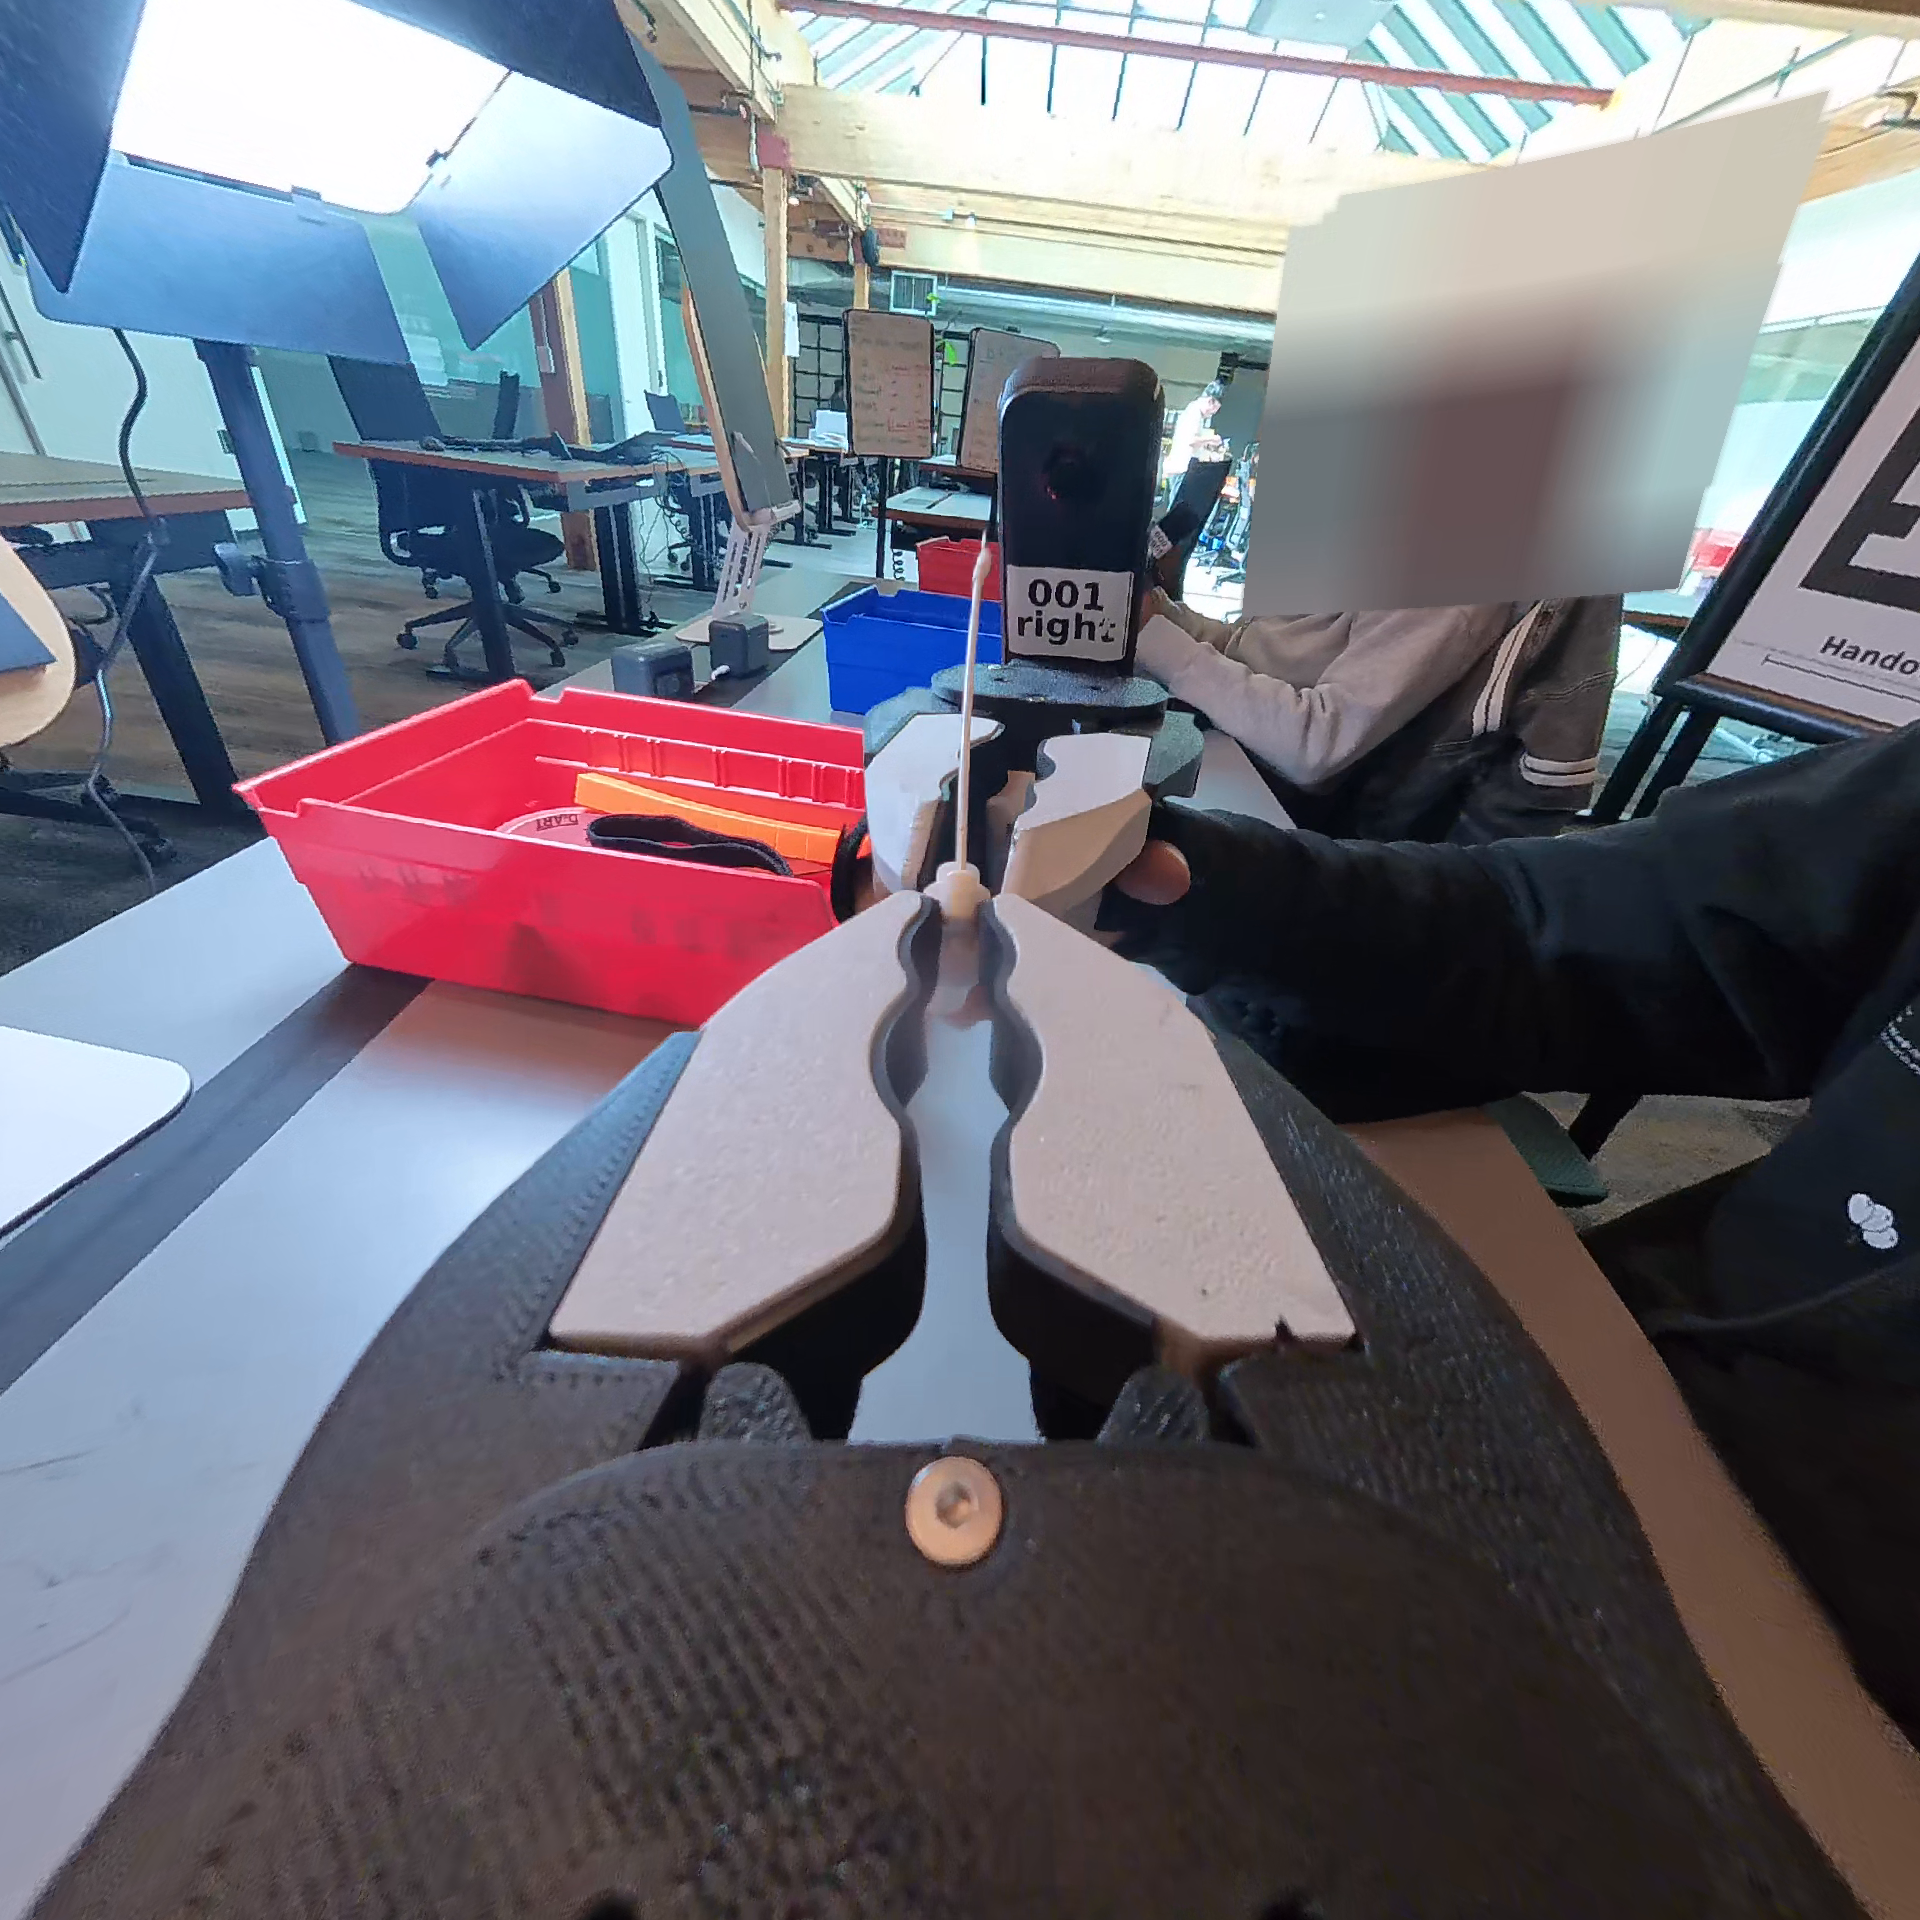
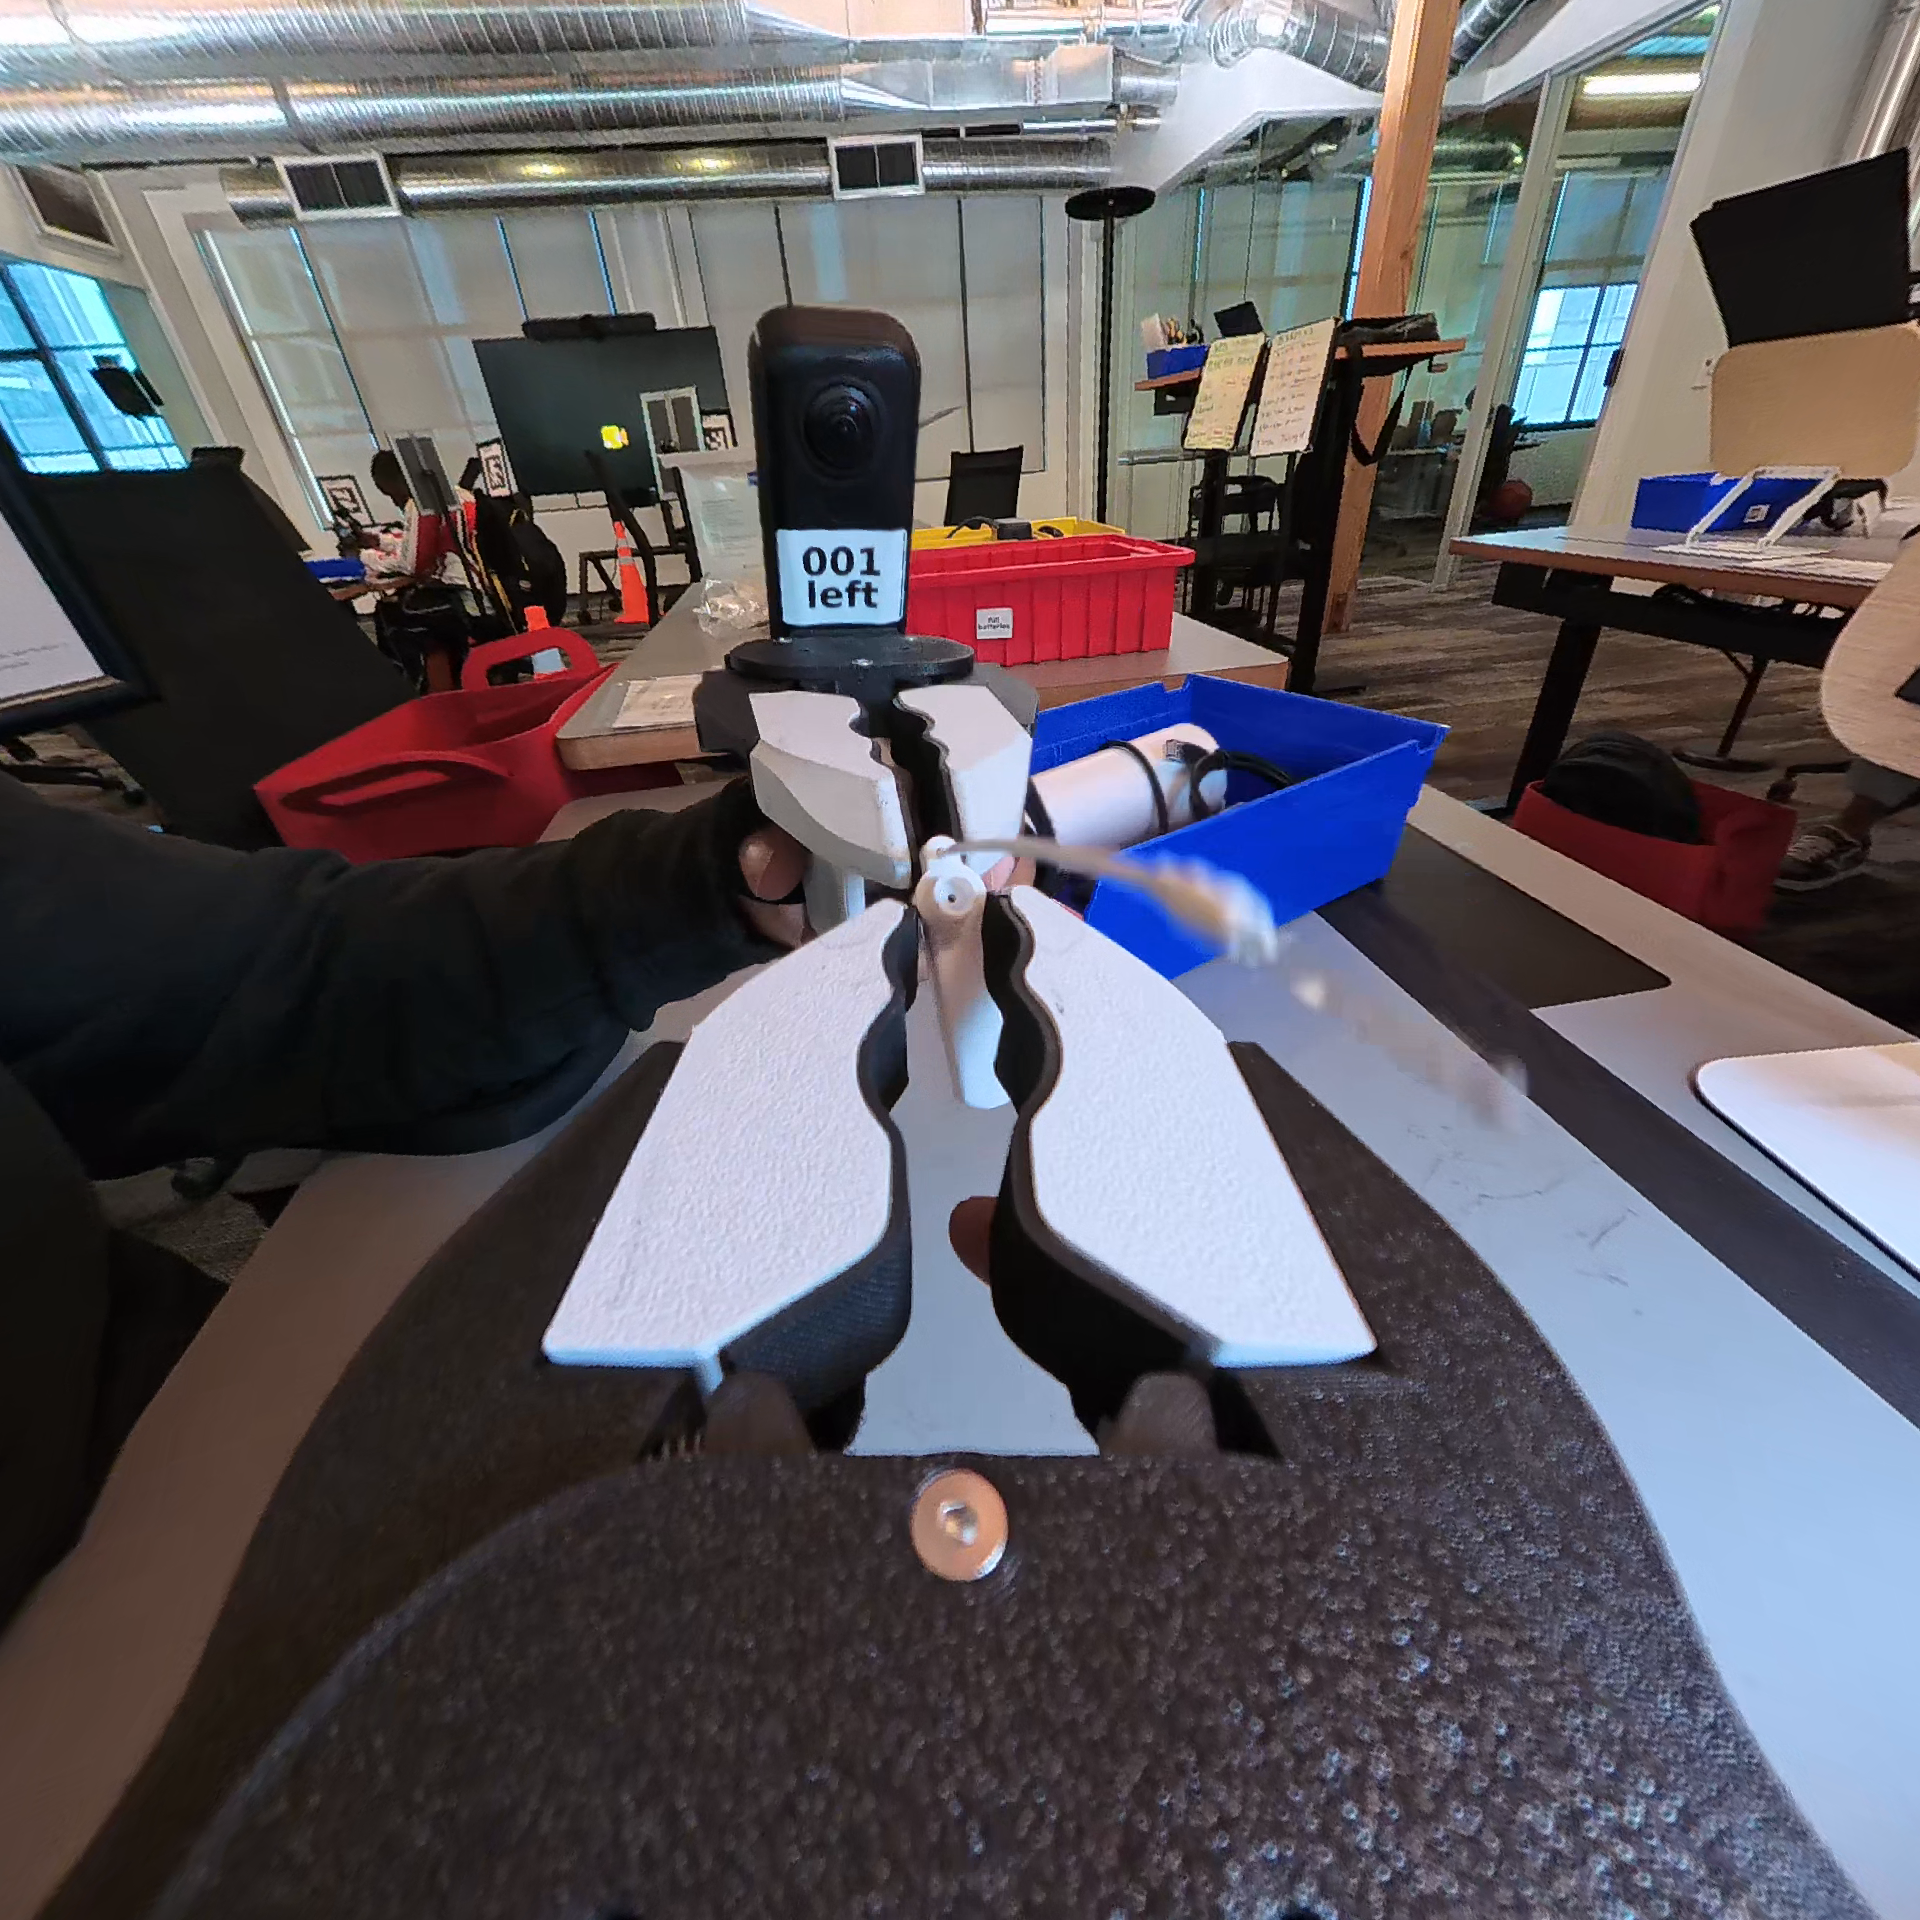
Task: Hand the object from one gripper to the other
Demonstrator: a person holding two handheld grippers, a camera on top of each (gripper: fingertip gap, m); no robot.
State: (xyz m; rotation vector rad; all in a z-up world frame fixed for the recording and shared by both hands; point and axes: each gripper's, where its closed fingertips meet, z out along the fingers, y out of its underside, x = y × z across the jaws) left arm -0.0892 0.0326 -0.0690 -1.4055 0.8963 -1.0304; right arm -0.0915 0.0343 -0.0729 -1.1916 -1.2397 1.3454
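2 tools are meeting tip to tip above the surface (image 1: 208,1299), with the task's thing, a white thin-stemmed wand (image 1: 961,891), sitting right at the meeting point. The left tool (image 1: 961,909) is pinching the wand's white collar between its fingertips, and in the left wrist view the thin stem is rising straight up in front of the right tool (image 2: 956,925). In the right wrist view the wand's thicker white barrel is lying between that tool's fingers, slightly tilted. Whether those fingers are already pressing on it or only flanking it I cannot tell. The stem's far end is showing only as a blur at centre right of that view.

Judging from this, the handover is sitting at its middle. To do it well, the right tool is needing a firm, square press on the barrel before the left tool is letting go, and the barrel's tilt is suggesting it could twist or slip if the release is coming early. The stem is looking flexible, so a slow parting is the safer choice.

A red bin (image 1: 499,894) is standing at centre left of the left wrist view and a blue bin (image 2: 1299,831) at centre right of the right wrist view, both near the tools. Bare surface is lying below them, so drawing apart along the tools' own line is looking free.
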